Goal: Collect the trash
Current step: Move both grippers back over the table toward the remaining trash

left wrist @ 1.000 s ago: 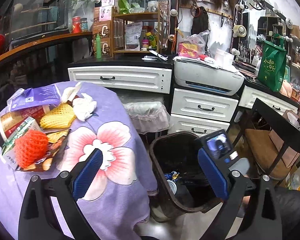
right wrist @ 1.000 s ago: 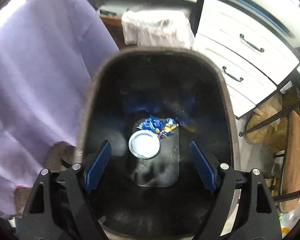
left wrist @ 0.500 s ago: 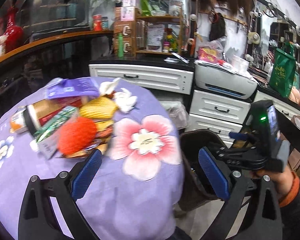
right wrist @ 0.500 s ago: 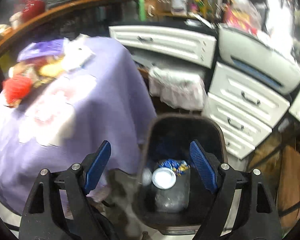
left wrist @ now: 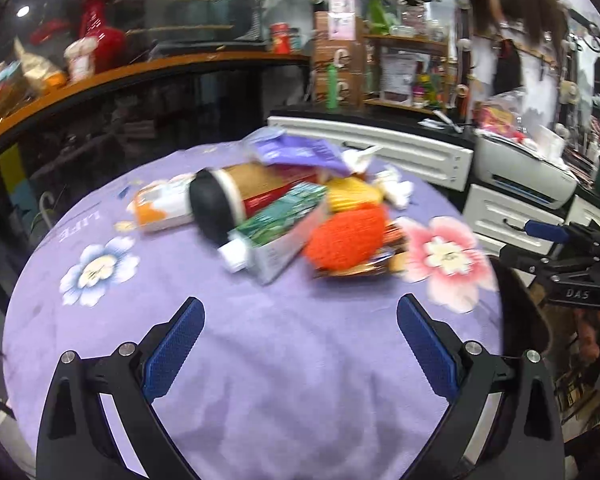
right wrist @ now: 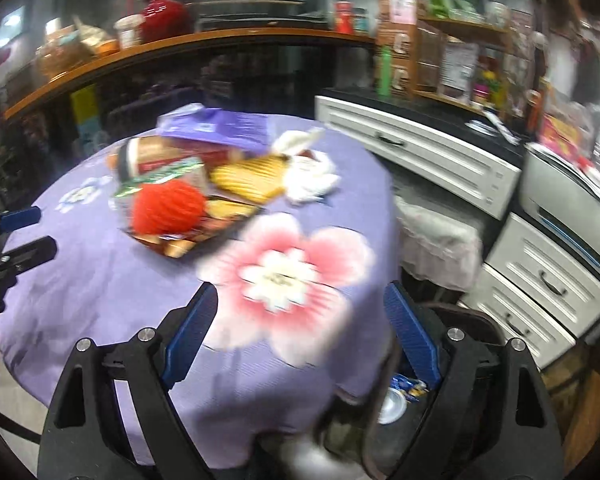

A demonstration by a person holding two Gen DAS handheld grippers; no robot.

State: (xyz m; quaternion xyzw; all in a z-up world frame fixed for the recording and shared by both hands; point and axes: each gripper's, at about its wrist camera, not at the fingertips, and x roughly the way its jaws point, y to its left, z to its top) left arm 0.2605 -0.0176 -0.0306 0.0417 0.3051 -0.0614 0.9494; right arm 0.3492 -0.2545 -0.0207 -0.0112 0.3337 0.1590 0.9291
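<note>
A dark shelf with an orange edge (left wrist: pixel 140 76) curves behind the round worktop (left wrist: pixel 260 360), whose purple flowered cloth carries the trash pile (left wrist: pixel 300 216). Both the left tool (left wrist: pixel 298 350) and right tool (right wrist: pixel 300 336) hover spread and empty above it. White drawers (right wrist: pixel 540 280) line the right, the bin (right wrist: pixel 476 332) below.

One orange foam net (left wrist: pixel 346 236), one yellow foam net (left wrist: pixel 352 198), one paper cup (left wrist: pixel 236 196), two crumpled tissues (right wrist: pixel 314 178)

Both wrist views tilted down, near, sharing purple tablecloth (left wrist: pixel 284 360) and litter pile (right wrist: pixel 204 188)
</note>
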